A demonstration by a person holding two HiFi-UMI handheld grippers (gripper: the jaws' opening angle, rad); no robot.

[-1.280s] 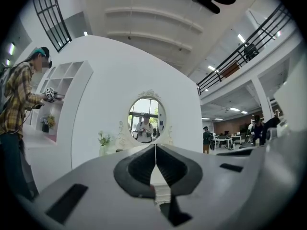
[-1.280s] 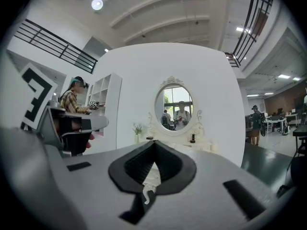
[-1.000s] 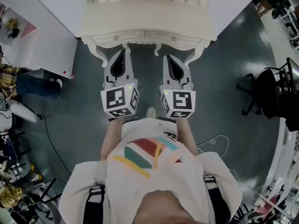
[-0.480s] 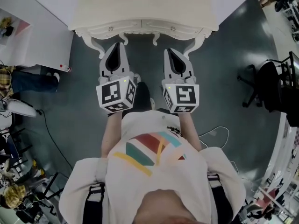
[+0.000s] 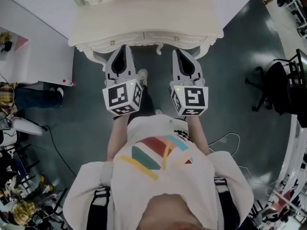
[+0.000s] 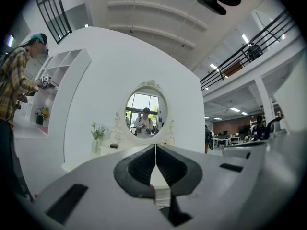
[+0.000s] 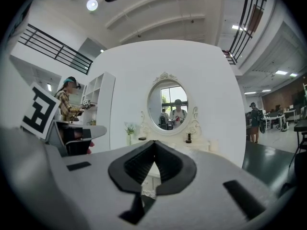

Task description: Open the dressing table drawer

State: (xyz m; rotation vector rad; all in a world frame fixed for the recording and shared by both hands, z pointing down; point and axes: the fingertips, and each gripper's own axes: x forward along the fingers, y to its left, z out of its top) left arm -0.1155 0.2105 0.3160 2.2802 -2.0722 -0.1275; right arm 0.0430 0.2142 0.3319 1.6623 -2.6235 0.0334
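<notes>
Along the front edge of the dressing table (image 5: 144, 13), the left drawer (image 5: 117, 41) and the right drawer (image 5: 173, 36) sit flush and closed. The left gripper (image 5: 125, 49) and the right gripper (image 5: 178, 53) point level at that edge, one before each drawer, with their tips near it. Both grippers have their jaws pressed together with nothing between them.

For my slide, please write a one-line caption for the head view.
Shut and empty, the left gripper and right gripper face the dressing table; its drawers are closed.
</notes>
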